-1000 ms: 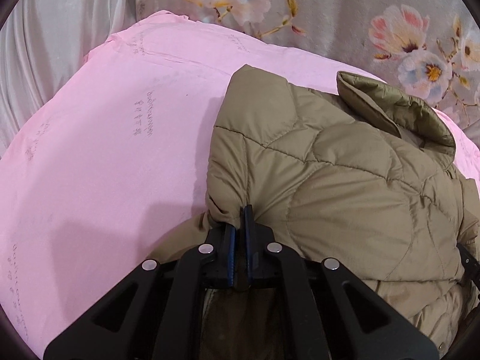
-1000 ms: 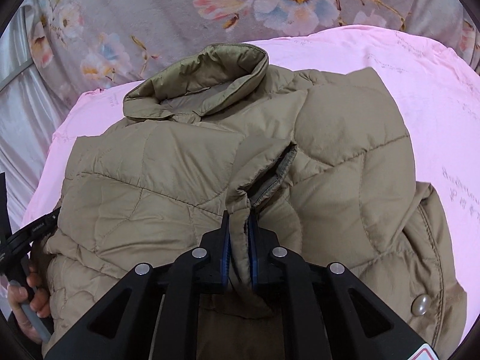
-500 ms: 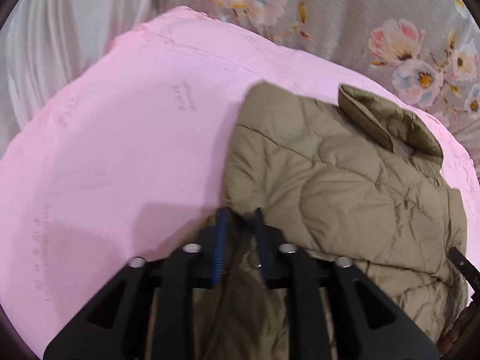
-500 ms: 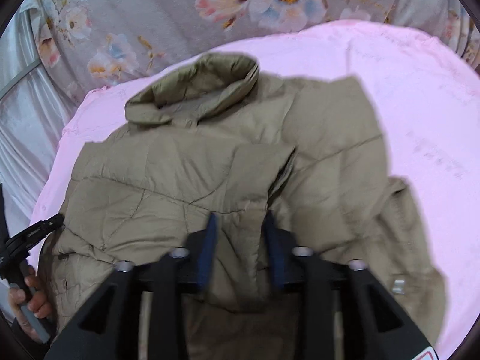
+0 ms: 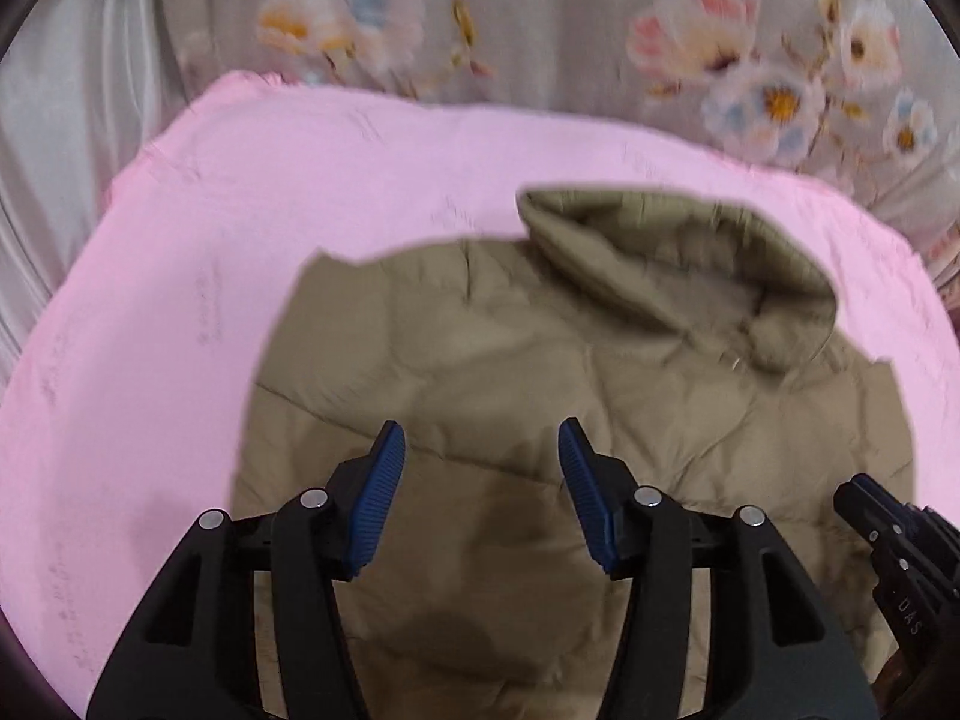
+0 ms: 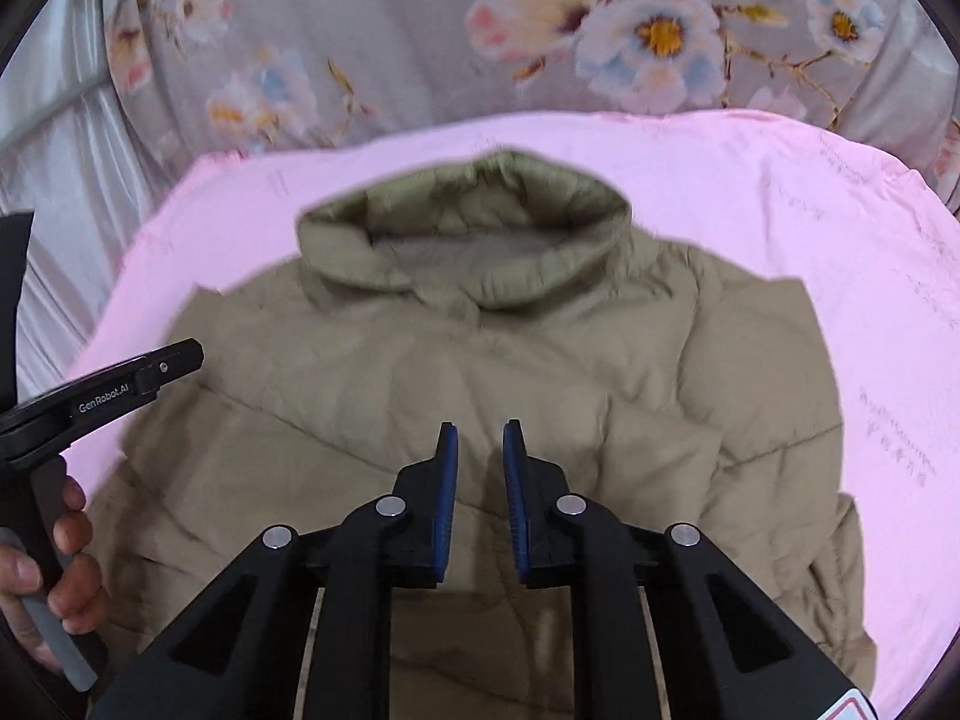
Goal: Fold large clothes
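Observation:
A tan quilted puffer jacket [image 5: 540, 396] lies flat on a pink sheet [image 5: 180, 276], its collar [image 5: 690, 252] at the far end. It also shows in the right wrist view [image 6: 540, 384], collar [image 6: 468, 240] at the top. My left gripper [image 5: 479, 450] is open wide and empty, above the jacket's left part. My right gripper [image 6: 480, 450] is open by a narrow gap and empty, above the jacket's middle. The left gripper's body [image 6: 120, 384] shows at the left of the right wrist view, held by a hand [image 6: 66, 570]. The right gripper's body [image 5: 900, 546] shows at the right of the left wrist view.
The pink sheet [image 6: 840, 252] lies on a grey floral bedcover [image 6: 480, 60], also in the left wrist view [image 5: 540, 42]. Shiny grey fabric [image 5: 60, 150] hangs at the far left.
Both grippers have let go of the jacket folds they pinched and opened. Both have lifted and drawn back. The jacket now lies flatter with its sides folded in.

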Tool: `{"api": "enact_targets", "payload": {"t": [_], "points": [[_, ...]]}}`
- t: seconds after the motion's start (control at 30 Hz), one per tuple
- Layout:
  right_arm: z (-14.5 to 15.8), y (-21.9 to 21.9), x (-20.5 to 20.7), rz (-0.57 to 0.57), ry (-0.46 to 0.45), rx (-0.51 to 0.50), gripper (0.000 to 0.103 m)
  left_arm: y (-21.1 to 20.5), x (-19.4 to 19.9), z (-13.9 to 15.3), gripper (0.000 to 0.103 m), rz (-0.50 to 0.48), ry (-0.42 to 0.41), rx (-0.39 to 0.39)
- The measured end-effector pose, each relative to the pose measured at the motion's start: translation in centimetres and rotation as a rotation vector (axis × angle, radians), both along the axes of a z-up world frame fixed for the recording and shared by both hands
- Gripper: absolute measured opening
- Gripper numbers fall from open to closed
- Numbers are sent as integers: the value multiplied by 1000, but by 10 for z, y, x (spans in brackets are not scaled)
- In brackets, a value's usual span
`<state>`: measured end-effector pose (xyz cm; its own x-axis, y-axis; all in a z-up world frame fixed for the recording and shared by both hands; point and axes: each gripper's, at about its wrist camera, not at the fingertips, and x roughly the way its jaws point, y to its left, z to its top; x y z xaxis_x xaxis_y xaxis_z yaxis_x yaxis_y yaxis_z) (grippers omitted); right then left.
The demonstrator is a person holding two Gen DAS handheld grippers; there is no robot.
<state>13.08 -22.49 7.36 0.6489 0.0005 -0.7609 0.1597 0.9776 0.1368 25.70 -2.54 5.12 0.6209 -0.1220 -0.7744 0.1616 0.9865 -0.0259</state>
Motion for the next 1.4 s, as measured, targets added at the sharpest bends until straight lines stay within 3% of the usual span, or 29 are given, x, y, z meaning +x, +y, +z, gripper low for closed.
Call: {"api": "enact_targets", "payload": {"t": [0.07, 0.13, 0.37, 0.77, 0.83, 0.9, 0.97, 1.0, 1.07, 1.13, 1.3, 1.4], "points": [[-19, 0, -1, -5, 13, -13, 11, -2, 1, -25, 55, -1, 11, 22], [-26, -1, -6, -4, -2, 6, 11, -6, -5, -33, 56, 0, -35, 45], [-32, 3, -10, -8, -19, -20, 11, -15, -10, -40, 57, 6, -73, 120], [-35, -6, -8, -9, -18, 54, 13, -20, -7, -41, 59, 9, -67, 179], [-34, -10, -7, -2, -10, 81, 14, -15, -5, -36, 59, -7, -46, 146], [-26, -17, -8, -1, 11, 138, 25, -2, -3, -24, 59, -25, 11, 68], [-11, -27, -13, -8, -20, 203, 46, 17, 2, 0, 59, -23, 35, -64], [0, -34, -12, -21, -49, 232, 47, 22, 6, 12, 61, -22, 30, -105], [12, -47, -3, -35, -74, 294, 47, 24, 20, 37, 77, -28, 21, -182], [19, -59, 14, -52, -87, 377, 47, 16, 40, 50, 83, -47, 29, -249], [5, -79, 62, -131, -39, 501, 48, -19, 88, 27, 83, -62, 140, -276], [-13, -86, 81, -153, -14, 582, 47, -33, 100, -3, 67, -67, 212, -286]]}}
